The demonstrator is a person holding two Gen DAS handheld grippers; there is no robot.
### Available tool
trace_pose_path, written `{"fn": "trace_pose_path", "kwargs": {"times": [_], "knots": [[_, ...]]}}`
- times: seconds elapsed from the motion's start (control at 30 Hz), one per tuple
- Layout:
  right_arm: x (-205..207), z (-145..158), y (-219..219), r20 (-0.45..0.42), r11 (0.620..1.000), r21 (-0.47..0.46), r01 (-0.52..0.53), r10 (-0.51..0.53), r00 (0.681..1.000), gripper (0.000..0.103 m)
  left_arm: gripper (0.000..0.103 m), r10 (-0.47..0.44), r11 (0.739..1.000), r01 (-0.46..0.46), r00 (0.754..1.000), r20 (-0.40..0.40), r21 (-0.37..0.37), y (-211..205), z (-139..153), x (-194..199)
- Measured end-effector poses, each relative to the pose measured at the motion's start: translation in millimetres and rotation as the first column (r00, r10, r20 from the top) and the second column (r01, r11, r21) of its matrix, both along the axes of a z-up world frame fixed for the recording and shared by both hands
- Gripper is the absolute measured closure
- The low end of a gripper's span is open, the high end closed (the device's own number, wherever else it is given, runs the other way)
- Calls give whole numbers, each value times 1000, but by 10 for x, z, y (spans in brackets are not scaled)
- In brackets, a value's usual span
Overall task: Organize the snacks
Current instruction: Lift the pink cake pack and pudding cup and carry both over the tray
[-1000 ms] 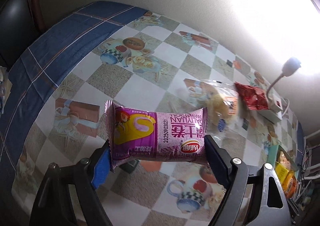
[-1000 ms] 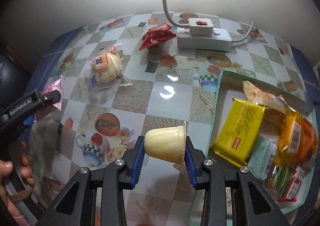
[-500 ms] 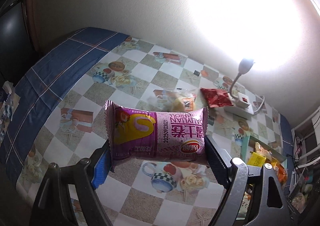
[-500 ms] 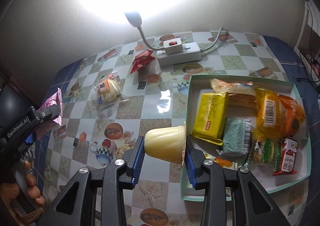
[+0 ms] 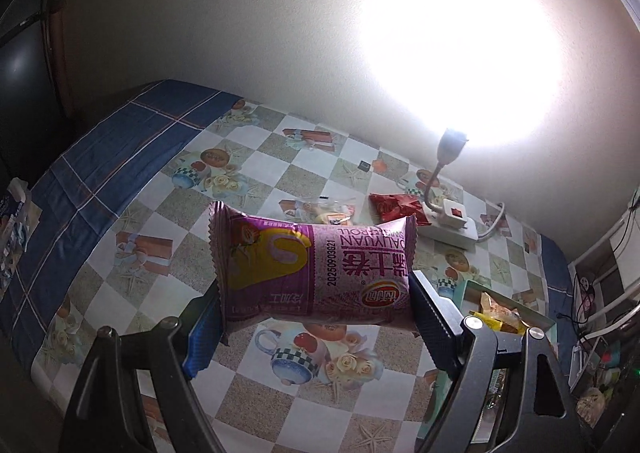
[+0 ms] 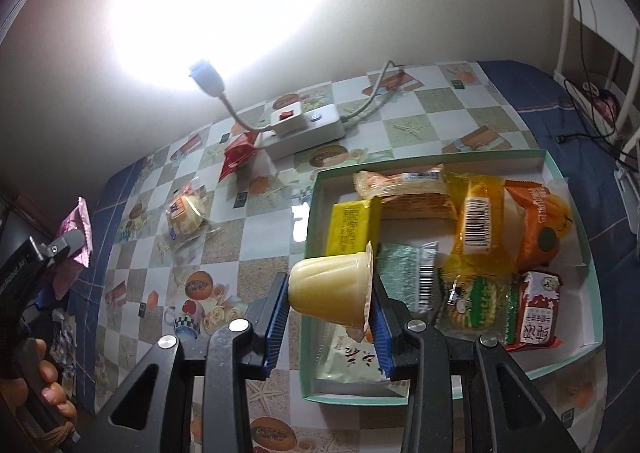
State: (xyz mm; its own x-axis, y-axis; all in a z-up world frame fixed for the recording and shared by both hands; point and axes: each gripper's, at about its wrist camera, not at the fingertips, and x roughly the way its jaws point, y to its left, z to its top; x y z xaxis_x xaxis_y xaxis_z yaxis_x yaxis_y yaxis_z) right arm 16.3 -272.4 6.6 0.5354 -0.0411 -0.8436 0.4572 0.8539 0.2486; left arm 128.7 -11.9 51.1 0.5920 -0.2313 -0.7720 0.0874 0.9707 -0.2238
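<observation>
The left gripper (image 5: 316, 317) clamps a purple snack pack (image 5: 314, 267) above the tabletop (image 5: 256, 157). The right gripper (image 6: 330, 313) grips a pudding cup (image 6: 330, 287) over the crowded tray's (image 6: 576, 213) near-left corner; a power strip (image 6: 306, 129) lies beyond.

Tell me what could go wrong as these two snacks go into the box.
The box is already crowded; the pudding cup, held sideways by the right gripper, may land on other packets and roll. The purple swiss roll pack in the left gripper is soft and could be squashed or slip. The power strip and its lamp sit near the box and could get bumped.
</observation>
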Motion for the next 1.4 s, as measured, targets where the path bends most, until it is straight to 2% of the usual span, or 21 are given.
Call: {"fn": "trace_pose_path", "kwargs": {"times": [0.3,0.67,0.9,1.1,1.4], "knots": [[-262,-57,-558,-7,988,34,151,-150,989,63,18,-111,994,110,994,15,25,-492,41,-139],[-634,-70,-1116,-17,951,38,305,-305,952,63,18,-260,964,259,966,10,51,-1045,42,-386],[-840,-10,-1328,-11,925,31,380,-379,925,63,18,-350,934,350,937,-8,79,-1417,-15,-580],[-897,-39,-1394,-27,918,20,396,-395,918,63,18,-452,889,454,891,-50,64,-1786,-132,-800],[-1051,-80,-1548,-45,882,-20,472,-472,880,63,18,-522,841,532,846,-108,103,-2119,-345,-987]]}}
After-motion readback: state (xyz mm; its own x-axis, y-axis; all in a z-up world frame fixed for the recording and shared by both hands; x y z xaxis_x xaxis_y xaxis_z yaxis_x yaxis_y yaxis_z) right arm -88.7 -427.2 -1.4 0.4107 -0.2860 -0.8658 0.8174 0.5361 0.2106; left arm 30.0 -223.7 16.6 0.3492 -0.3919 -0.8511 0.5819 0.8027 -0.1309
